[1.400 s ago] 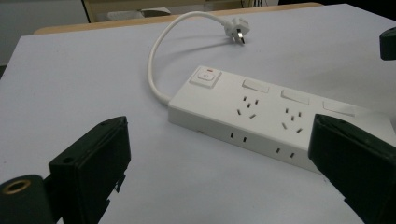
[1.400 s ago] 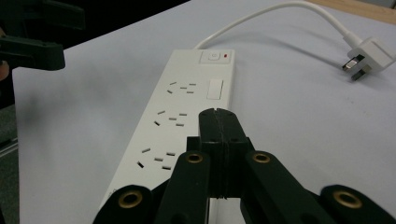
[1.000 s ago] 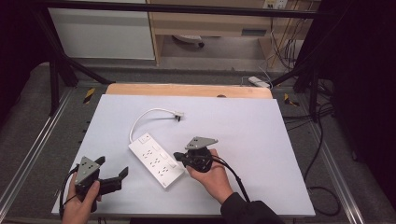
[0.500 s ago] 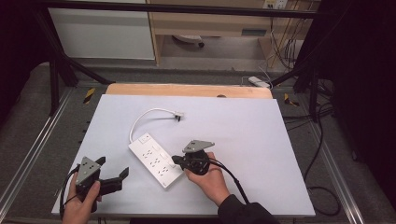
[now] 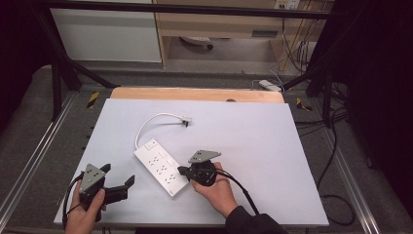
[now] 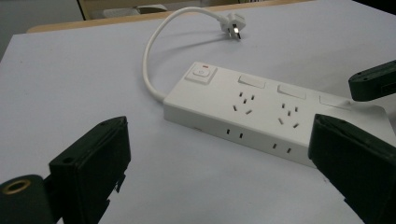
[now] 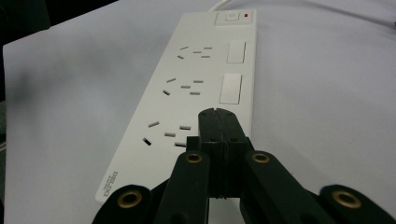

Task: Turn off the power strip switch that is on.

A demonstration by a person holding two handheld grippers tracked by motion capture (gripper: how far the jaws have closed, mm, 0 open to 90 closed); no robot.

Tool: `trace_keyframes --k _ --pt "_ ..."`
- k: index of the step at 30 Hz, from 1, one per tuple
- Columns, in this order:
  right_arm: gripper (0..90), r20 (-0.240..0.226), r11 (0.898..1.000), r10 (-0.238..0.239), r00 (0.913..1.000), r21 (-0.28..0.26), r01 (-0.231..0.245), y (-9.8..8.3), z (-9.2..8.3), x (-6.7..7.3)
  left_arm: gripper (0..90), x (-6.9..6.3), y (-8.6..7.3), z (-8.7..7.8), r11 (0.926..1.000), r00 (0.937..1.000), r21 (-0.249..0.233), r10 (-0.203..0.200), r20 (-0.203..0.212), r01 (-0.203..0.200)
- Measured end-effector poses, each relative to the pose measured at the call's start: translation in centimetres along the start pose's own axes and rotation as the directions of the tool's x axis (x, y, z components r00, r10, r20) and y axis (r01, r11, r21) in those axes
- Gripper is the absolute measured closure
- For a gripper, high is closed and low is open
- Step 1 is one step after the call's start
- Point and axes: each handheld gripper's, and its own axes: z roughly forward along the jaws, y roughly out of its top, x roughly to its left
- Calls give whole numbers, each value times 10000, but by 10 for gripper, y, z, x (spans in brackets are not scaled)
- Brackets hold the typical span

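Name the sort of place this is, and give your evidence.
Probably a lab test bench: a white table inside a dark metal frame, loose cables on the floor, and only a power strip laid out.

Power strip (image 5: 162, 167): plain white body and white cord (image 5: 151, 122), with a small red mark beside its switch (image 7: 246, 16) and grey lettering at the near end. My right hand-held gripper (image 5: 183, 171) and left hand-held gripper (image 5: 118, 181) are matt black with brass-coloured screw eyes, each topped by a grey plate. Worktop (image 5: 253, 131): pale lavender-grey, unpatterned, with a light wood strip (image 5: 195, 94) along the far edge.
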Motion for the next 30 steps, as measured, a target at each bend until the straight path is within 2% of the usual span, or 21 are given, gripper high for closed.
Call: trace_keyframes --k 20,30 --pt "900 200 9998 -221 9996 -10 221 -5 5 1 56 0 0 0 10000 10000 6 14 8 -14" --pt "900 248 9998 -163 9996 -63 165 -6 6 1 56 -1 0 0 10000 10000 2 45 2 -45"
